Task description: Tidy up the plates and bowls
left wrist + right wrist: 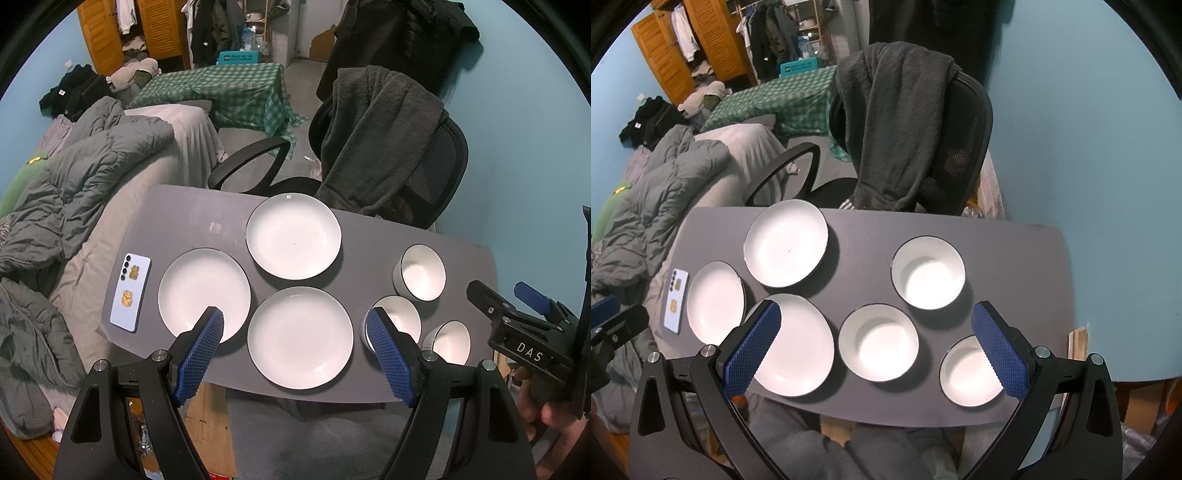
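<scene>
Three white plates lie on the grey table (pixel 177 206): a far plate (pixel 293 236) (pixel 786 243), a left plate (pixel 204 293) (pixel 716 301) and a near plate (pixel 300 338) (pixel 798 347). Three white bowls stand to the right: a far bowl (pixel 421 272) (pixel 928 272), a middle bowl (pixel 400 317) (pixel 878 342) and a near bowl (pixel 452 341) (pixel 967 374). My left gripper (pixel 295 325) is open and empty, held above the near plate. My right gripper (pixel 877 325) is open and empty above the middle bowl; its body shows in the left wrist view (pixel 524 332).
A light blue phone (pixel 131 291) (pixel 676 301) lies at the table's left edge. A black office chair draped with a dark garment (pixel 376 140) (pixel 901 122) stands behind the table. A bed with a grey duvet (pixel 74 177) lies to the left.
</scene>
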### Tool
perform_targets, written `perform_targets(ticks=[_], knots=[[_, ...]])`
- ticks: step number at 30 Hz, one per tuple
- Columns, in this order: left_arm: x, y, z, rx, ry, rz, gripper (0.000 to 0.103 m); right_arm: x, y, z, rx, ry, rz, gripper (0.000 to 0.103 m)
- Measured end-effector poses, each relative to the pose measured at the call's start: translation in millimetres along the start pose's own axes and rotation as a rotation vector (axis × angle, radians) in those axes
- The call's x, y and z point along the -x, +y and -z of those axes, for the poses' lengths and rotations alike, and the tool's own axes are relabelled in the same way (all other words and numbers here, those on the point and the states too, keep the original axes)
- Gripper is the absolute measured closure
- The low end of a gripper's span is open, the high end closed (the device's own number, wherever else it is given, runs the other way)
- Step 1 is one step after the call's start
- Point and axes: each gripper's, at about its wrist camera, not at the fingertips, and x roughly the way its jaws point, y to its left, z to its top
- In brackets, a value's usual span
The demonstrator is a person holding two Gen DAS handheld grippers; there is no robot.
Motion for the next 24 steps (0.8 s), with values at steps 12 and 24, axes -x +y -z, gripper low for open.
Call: perform_targets(ticks=[12, 24], knots=[[-0.3, 0.1, 4.8, 0.008, 0.003, 0.001, 0.022, 1.1, 0.1, 0.8, 0.000, 0.002, -0.004, 0.002], [0.1, -0.9, 7.8, 0.011, 0.004, 0.007, 0.022, 5.0, 1.9, 7.1, 0.018, -0.002, -0.008, 0.002]])
